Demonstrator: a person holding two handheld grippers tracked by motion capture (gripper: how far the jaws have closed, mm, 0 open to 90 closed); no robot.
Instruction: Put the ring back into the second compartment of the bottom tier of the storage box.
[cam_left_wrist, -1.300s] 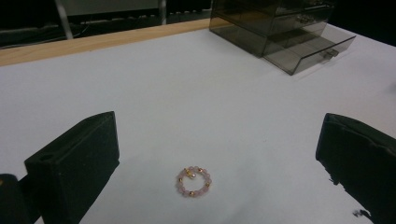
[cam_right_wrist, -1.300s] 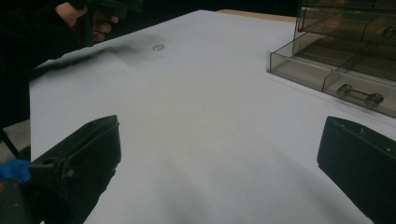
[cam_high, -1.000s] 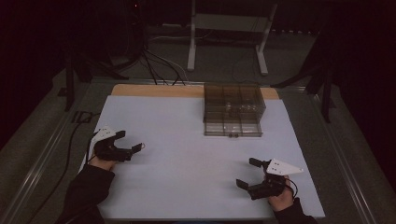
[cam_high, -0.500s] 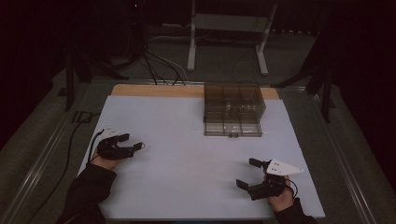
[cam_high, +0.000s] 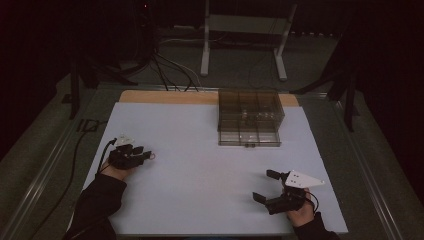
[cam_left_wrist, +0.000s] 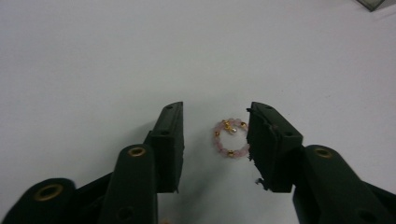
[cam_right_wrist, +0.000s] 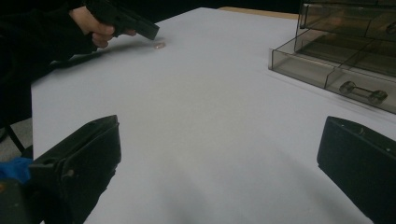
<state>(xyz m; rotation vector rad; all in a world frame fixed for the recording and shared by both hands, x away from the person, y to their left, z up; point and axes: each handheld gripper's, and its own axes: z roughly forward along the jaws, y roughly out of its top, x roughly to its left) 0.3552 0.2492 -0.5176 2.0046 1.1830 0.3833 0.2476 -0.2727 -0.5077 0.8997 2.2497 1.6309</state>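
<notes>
Pink and gold beads formed a small bracelet (cam_left_wrist: 231, 138) lying on the white bench (cam_high: 210, 165), between the left gripper's (cam_left_wrist: 215, 140) spread jaws and touching one. The right gripper (cam_high: 267, 186) rested near the front edge, jaws spread wide and empty, short of a smoky plastic drawer box (cam_high: 250, 117).

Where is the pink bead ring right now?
The pink bead ring lies on the white table cover at the left side, between the left tool's open jaws and against the right-hand one in the left gripper view.
</notes>
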